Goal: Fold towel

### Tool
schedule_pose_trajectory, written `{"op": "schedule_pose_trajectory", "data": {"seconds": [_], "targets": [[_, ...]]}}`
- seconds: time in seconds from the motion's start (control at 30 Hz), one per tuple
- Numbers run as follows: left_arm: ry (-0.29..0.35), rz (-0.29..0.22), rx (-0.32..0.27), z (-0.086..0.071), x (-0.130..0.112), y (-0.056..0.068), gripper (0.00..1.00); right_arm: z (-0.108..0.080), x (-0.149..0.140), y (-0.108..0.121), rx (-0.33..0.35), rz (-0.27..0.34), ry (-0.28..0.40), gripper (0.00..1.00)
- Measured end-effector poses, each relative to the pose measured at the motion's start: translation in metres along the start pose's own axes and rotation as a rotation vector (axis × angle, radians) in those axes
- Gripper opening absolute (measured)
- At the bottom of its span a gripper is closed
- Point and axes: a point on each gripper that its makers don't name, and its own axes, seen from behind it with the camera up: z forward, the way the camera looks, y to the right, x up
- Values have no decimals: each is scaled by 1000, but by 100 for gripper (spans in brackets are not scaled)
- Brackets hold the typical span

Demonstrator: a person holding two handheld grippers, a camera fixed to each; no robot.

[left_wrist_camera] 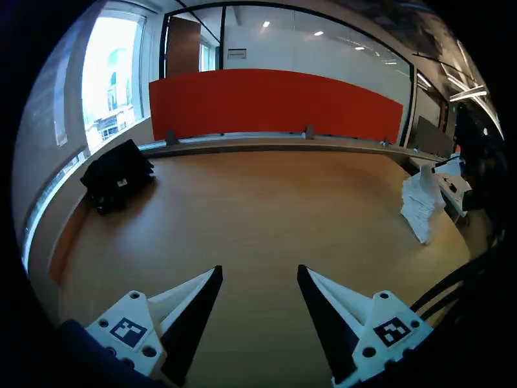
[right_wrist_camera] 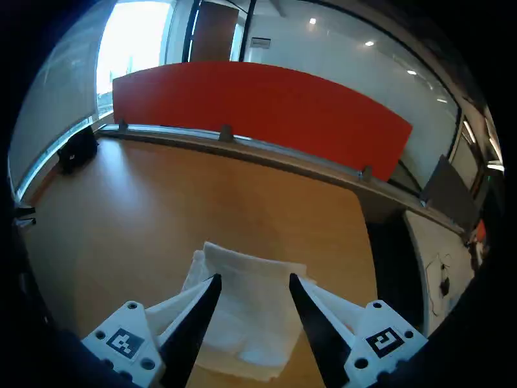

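A wide wooden table [left_wrist_camera: 271, 207] is being shown in both gripper views, and most of the scene is being taken up by it. Its far edge is being bordered by a long red partition [left_wrist_camera: 271, 103], behind which glass walls are being seen, and a bright window [left_wrist_camera: 113, 84] is being seen at the left.

In the right gripper view a white towel [right_wrist_camera: 252, 304] is being shown lying flat on the table, near the table's right-hand edge. It is being seen in a folded state, with layered edges showing at its far left corner and along its near side. The right gripper [right_wrist_camera: 254, 278] is being held directly above it with its two fingers spread apart. The middle of the towel is being framed in the gap between them, while its left and right parts are being covered by the fingers. Nothing is being pinched; whether the fingertips are touching the cloth cannot be told.

A black bag [left_wrist_camera: 116, 174] is being shown at the table's far left corner, well apart from the towel. A white pile [left_wrist_camera: 421, 204] is being seen at the table's right edge in the left gripper view; whether it is cloth cannot be told.

The left gripper [left_wrist_camera: 259, 268] is being held over bare wood, its fingers spread wide and empty.
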Motion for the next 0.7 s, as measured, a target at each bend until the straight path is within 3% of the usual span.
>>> {"op": "schedule_pose_trajectory", "data": {"seconds": [0.7], "targets": [[-27,-23,64,-8,-13,-18,85,62,-19,17,-12,36,-78,81]]}}
